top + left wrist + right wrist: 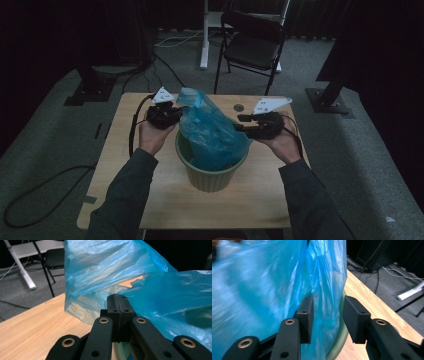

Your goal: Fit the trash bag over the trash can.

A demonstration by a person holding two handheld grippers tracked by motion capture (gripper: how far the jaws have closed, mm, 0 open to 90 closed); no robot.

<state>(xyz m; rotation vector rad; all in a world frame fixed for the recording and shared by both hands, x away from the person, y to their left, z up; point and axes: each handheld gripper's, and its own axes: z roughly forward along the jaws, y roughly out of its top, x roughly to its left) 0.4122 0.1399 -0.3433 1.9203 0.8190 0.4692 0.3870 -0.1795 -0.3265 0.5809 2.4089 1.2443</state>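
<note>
A pale green bin stands mid-table with a blue plastic bag inside it, the film bunched up above the rim. My left gripper is at the bag's left upper edge. In the left gripper view its jaws are pressed together on a fold of the blue bag. My right gripper is at the bag's right side. In the right gripper view it stands open, with blue bag film hanging between the jaws just above the bin rim.
The wooden table has bare room to either side of and in front of the bin, and a small round hole at the back. Beyond it stand a black folding chair and a white desk leg. Cables lie on the grey floor.
</note>
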